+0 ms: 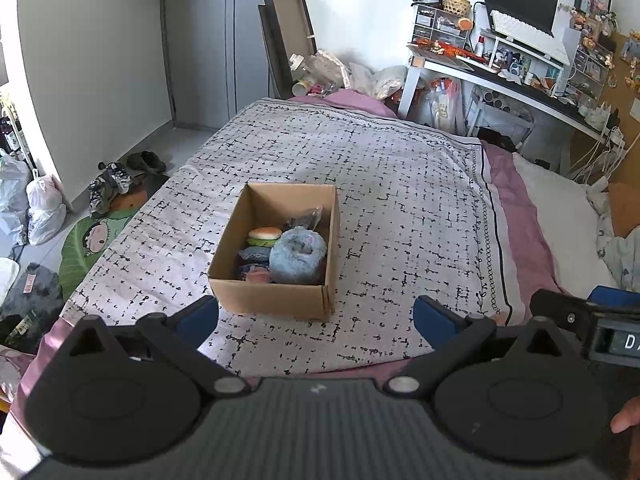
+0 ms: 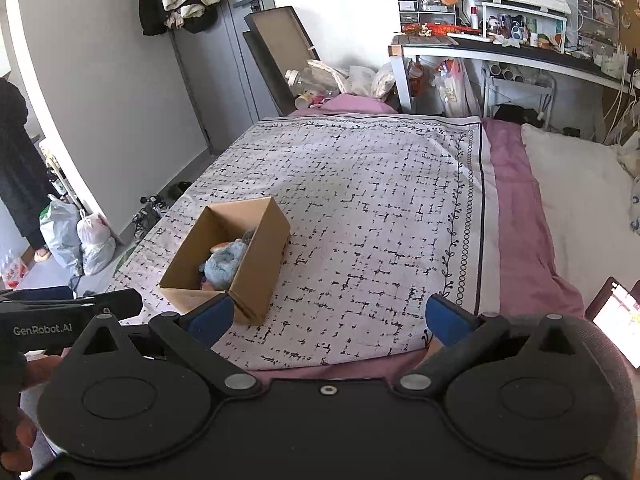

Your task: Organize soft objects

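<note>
- Our left gripper [image 1: 316, 316] has a black ribbed body, round black hinge plates, silver pivot pins and blue fingertips [image 1: 434, 316].
- Our right gripper [image 2: 330, 318] matches it, with a center screw.
- White "GenRobot.AI" lettering marks the left gripper's side.

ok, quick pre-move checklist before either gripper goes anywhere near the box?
1. Left gripper open, holding nothing: ok.
2. Right gripper open, holding nothing: ok.
3. Cardboard box upright on the patterned blanket, top open: ok.
4. Soft items inside the box, blue fluffy plush and burger toy included: ok.
5. Loose soft items left on the blanket: none seen, ok.
6. Anything under the plush: cannot tell.
</note>
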